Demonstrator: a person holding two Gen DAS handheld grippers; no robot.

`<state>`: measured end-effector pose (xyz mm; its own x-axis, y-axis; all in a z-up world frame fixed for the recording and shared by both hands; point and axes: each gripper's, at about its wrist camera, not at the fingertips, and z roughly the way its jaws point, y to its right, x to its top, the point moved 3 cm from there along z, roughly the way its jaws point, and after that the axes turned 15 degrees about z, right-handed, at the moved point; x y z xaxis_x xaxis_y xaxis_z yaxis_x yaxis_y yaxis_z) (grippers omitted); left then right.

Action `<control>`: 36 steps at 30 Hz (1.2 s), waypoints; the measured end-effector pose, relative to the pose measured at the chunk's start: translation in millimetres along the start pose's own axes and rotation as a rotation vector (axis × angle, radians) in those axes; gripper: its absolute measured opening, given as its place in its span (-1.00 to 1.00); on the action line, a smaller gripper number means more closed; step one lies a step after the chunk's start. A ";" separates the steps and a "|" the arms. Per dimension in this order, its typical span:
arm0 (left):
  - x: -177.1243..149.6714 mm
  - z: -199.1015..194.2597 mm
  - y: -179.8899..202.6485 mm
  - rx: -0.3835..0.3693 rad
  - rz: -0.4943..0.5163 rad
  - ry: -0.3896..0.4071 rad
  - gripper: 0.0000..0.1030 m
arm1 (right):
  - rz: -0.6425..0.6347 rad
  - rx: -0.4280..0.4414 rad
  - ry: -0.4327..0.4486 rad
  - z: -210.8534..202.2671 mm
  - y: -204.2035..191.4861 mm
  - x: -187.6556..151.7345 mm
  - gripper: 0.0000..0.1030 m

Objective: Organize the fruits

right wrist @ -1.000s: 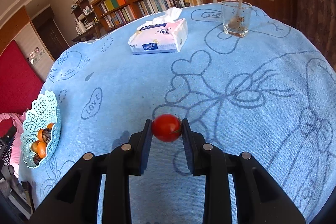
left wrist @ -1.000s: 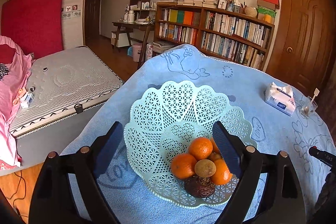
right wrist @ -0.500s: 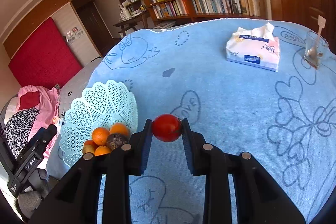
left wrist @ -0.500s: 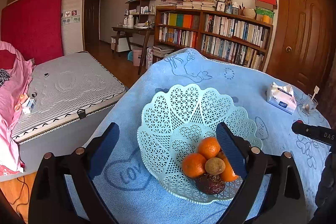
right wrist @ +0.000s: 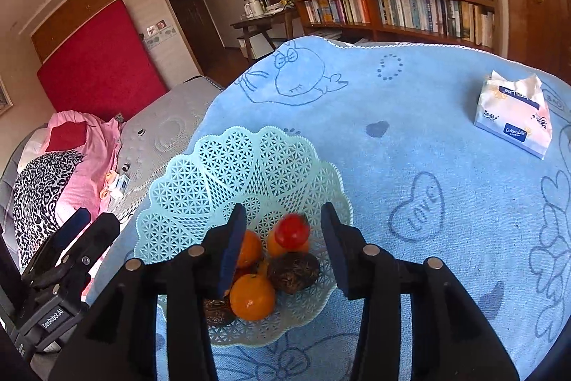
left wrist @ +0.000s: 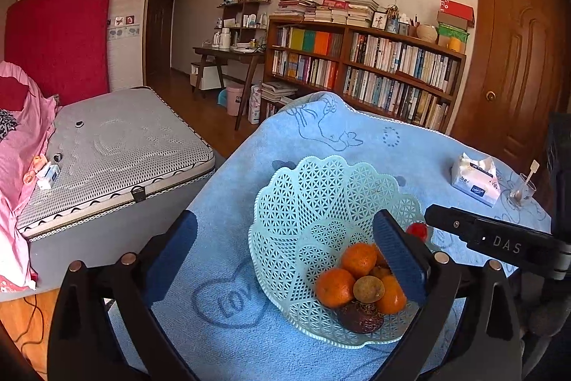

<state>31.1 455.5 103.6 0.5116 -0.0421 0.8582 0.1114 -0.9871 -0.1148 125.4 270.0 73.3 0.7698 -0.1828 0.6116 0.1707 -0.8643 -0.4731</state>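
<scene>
A: Where does the red fruit [right wrist: 292, 230] sit in the right wrist view?

B: Just below frame centre, between the two dark fingers of the right gripper [right wrist: 282, 249]; the jaws stand well apart and neither pad touches it; it is blurred, over the oranges [right wrist: 252, 296] in the pale green lattice basket [right wrist: 200, 174]; whether it rests on them or hangs free I cannot tell.

A: And what else lies in the basket?

B: Several oranges and two dark wrinkled fruits [right wrist: 293, 270], all heaped in the lower part of the basket; the upper lattice wall is bare.

A: What does the left wrist view give?

B: The left gripper [left wrist: 285, 256] fills the lower frame, jaws wide apart and holding nothing; its right finger overlaps the fruit heap while its left finger lies over the blue cloth-covered surface [left wrist: 321, 138]; the basket [left wrist: 307, 202] sits right of centre, with oranges [left wrist: 334, 287], a brownish round fruit [left wrist: 368, 289] and a dark fruit [left wrist: 360, 316] in it; the red fruit [left wrist: 417, 231] peeks out at the basket's right rim, beside the black body of the right gripper [left wrist: 499, 243] entering from the right edge.

A: Anything else on the surface?

B: A tissue pack [right wrist: 514, 120] at the right; a glass [left wrist: 521, 190] with a stirrer beside the pack in the left wrist view.
</scene>
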 end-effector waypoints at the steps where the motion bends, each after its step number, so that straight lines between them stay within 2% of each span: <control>1: 0.2 0.0 -1.2 0.000 -0.002 0.000 0.94 | 0.005 -0.007 0.001 -0.8 2.4 -0.6 0.05; 5: 0.1 1.4 -1.7 0.007 0.001 -0.008 0.94 | 0.041 -0.024 0.009 -7.5 17.5 -2.2 0.19; 7: -0.4 2.1 -1.3 0.003 0.002 -0.013 0.94 | 0.051 -0.041 0.018 -12.2 26.4 -4.8 0.35; 11: 0.9 -0.4 2.4 0.003 0.017 -0.008 0.94 | 0.049 -0.062 0.011 -20.3 39.7 -14.3 0.44; 14: 1.6 -4.1 6.7 -0.007 0.035 -0.002 0.94 | 0.021 -0.081 0.016 -28.6 43.4 -23.6 0.46; 20: -0.3 -16.3 12.8 -0.006 0.082 0.008 0.94 | -0.080 -0.113 0.080 -50.2 34.8 -35.7 0.72; 25: -7.1 -26.3 15.2 0.008 0.109 0.004 0.94 | -0.138 -0.099 0.109 -62.2 23.4 -43.2 0.90; 31: -14.2 -32.0 24.9 0.060 0.189 -0.001 0.94 | -0.141 -0.056 0.084 -65.0 18.9 -52.3 0.90; 36: -15.5 -34.1 32.2 0.057 0.218 0.000 0.94 | -0.183 -0.097 0.104 -68.4 13.2 -58.3 0.90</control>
<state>-2.3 419.1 103.6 0.5285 -0.2535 0.8102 0.0460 -0.9444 -0.3255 40.8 237.2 74.8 0.6629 -0.0620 0.7461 0.2375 -0.9277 -0.2881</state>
